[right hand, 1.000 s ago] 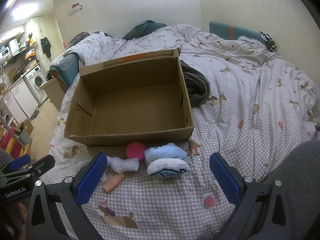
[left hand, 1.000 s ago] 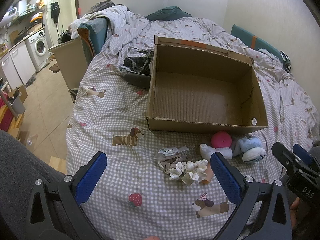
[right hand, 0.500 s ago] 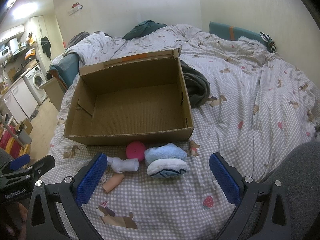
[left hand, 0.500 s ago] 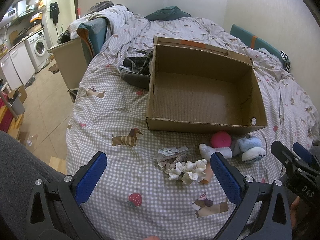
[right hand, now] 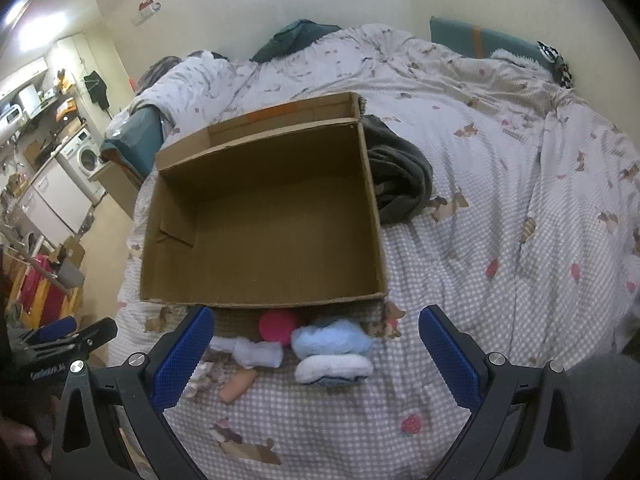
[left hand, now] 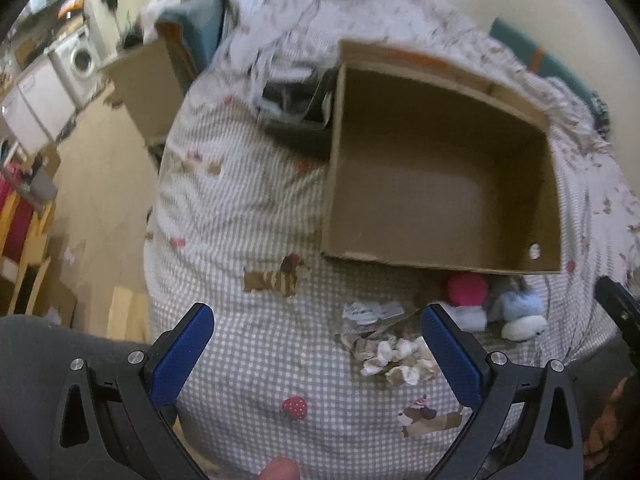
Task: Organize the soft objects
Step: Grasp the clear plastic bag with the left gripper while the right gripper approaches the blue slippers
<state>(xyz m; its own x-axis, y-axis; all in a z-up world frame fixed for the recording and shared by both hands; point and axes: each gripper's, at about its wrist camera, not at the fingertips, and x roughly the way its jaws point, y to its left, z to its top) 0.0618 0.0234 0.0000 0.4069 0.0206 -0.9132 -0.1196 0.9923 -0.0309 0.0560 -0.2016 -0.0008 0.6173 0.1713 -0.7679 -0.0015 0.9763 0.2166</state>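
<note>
Both my claws hung wide apart over the bed [right hand: 500,320], nothing between their pads. The cardboard box [right hand: 264,216] lay open-topped and bare inside, free from above. Its near wall rose just behind the soft pile: the pink ball [right hand: 278,326] touched it, the blue plush [right hand: 332,344] and white sock [right hand: 252,352] crowded beside. A dark garment [right hand: 400,180] pressed the box's right wall. Checked bedding before the pile lay open.

Cream walls [right hand: 248,4], a checked bed [right hand: 500,240], washing machine [right hand: 86,156] beyond tan floor [left hand: 100,184]
</note>
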